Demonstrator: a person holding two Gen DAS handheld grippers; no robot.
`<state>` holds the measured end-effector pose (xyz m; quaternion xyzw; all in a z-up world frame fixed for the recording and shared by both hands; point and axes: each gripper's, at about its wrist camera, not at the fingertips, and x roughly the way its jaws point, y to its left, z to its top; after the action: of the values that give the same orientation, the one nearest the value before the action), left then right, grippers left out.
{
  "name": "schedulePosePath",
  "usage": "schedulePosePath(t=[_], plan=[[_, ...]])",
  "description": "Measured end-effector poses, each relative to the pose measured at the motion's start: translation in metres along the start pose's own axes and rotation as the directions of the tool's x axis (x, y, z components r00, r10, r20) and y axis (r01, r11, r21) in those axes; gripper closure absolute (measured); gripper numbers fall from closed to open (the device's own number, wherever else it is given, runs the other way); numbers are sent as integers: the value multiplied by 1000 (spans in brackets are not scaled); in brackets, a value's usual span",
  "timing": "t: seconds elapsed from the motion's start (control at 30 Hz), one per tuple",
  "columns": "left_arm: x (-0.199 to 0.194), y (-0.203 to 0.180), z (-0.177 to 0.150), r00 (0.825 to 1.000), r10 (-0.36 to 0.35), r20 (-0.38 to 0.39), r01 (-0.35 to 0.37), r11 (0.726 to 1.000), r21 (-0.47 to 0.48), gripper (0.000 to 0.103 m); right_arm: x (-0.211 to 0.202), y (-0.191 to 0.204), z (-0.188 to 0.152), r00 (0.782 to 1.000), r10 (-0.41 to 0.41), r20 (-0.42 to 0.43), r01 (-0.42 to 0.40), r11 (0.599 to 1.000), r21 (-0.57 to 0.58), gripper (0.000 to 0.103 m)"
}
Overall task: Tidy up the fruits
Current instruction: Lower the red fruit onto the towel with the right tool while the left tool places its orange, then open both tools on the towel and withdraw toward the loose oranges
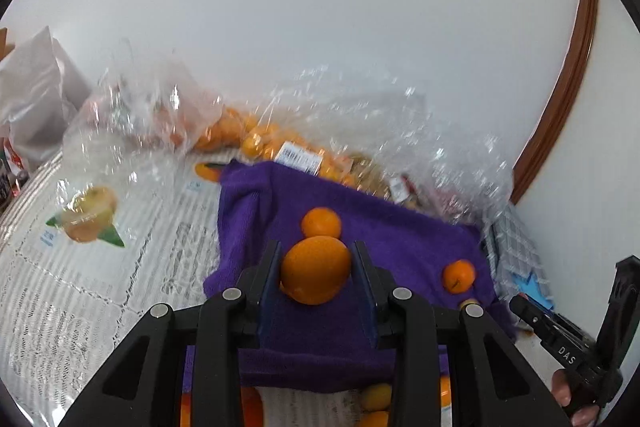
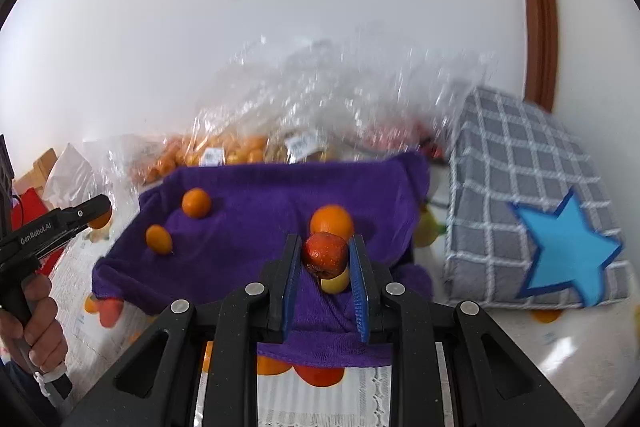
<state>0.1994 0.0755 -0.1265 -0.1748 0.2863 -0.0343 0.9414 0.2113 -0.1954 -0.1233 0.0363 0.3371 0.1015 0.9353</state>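
Note:
In the left wrist view my left gripper (image 1: 316, 251) is shut on a large orange (image 1: 315, 269), held above a purple cloth (image 1: 384, 227). On the cloth lie a small orange (image 1: 321, 222) just behind it and another small orange (image 1: 459, 275) to the right. In the right wrist view my right gripper (image 2: 326, 243) is shut on a small red fruit (image 2: 325, 254). A little yellow fruit (image 2: 337, 283) and an orange (image 2: 332, 222) lie under and behind it on the cloth (image 2: 248, 227). Two small oranges (image 2: 196, 203) (image 2: 159, 239) sit at its left.
Clear plastic bags (image 1: 256, 139) full of oranges lie along the wall behind the cloth. A grey checked box with a blue star (image 2: 520, 203) stands at the right. A lace cover with printed fruit (image 1: 92, 267) spreads over the table. A person's hand (image 2: 36, 323) grips the left tool.

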Motion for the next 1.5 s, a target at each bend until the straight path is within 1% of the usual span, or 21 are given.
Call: schedulePosePath(t=[0.03,0.07,0.1,0.17,0.23,0.27,0.3,0.4,0.5,0.6,0.67,0.93,1.0,1.17,1.23,1.37,1.5], plan=[[4,0,0,1000,12,-12,-12,1000,19,70,6,1,-2,999,-19,-26,18,1000,-14,79],[6,-1,-1,1000,13,-8,-12,1000,27,70,9,2,-4,999,-37,-38,36,999,-31,79],[8,1,-2,1000,7,-4,-7,1000,22,70,9,1,-6,999,-26,-31,25,999,-25,79],[13,3,-5,1000,-11,-28,11,1000,6,70,11,-2,-7,999,12,-43,-12,1000,-4,79],[18,2,-9,999,-20,-47,20,1000,5,70,13,-3,-10,999,-3,-45,3,1000,-8,79],[19,1,-10,998,-19,-53,20,1000,13,70,16,-3,-11,998,-20,-53,19,1000,-14,79],[20,-1,-11,998,-18,-56,19,1000,22,70,20,-4,-13,998,-20,-67,19,1000,-12,79],[21,-6,-14,998,1,-64,2,998,56,70,27,-4,-18,995,-12,-101,11,1000,-5,79],[25,-7,-17,996,4,-92,1,998,59,70,33,-4,-22,992,-26,-125,24,1000,-16,79],[34,-9,-20,990,29,-136,-19,997,71,70,36,-3,-23,990,-32,-138,30,999,-18,79],[38,-9,-22,988,38,-149,-27,997,76,70,39,-4,-24,987,-43,-153,41,999,-16,79],[38,-9,-25,989,38,-145,-26,996,80,70,38,-2,-23,988,-51,-149,48,999,-22,79],[38,-9,-25,989,40,-145,-28,996,81,70,39,0,-23,987,-53,-150,50,998,-26,77],[38,-10,-25,989,47,-143,-35,995,89,70,36,4,-24,989,-53,-137,47,998,-49,64],[39,-10,-24,989,45,-144,-32,995,90,70,34,5,-24,991,-46,-128,40,998,-49,64],[39,-8,-24,989,35,-143,-24,997,77,68,28,3,-22,995,-18,-94,17,1000,-14,64],[34,-8,-25,992,21,-124,-13,998,64,66,13,5,-20,999,-31,-15,31,1000,1,64]])
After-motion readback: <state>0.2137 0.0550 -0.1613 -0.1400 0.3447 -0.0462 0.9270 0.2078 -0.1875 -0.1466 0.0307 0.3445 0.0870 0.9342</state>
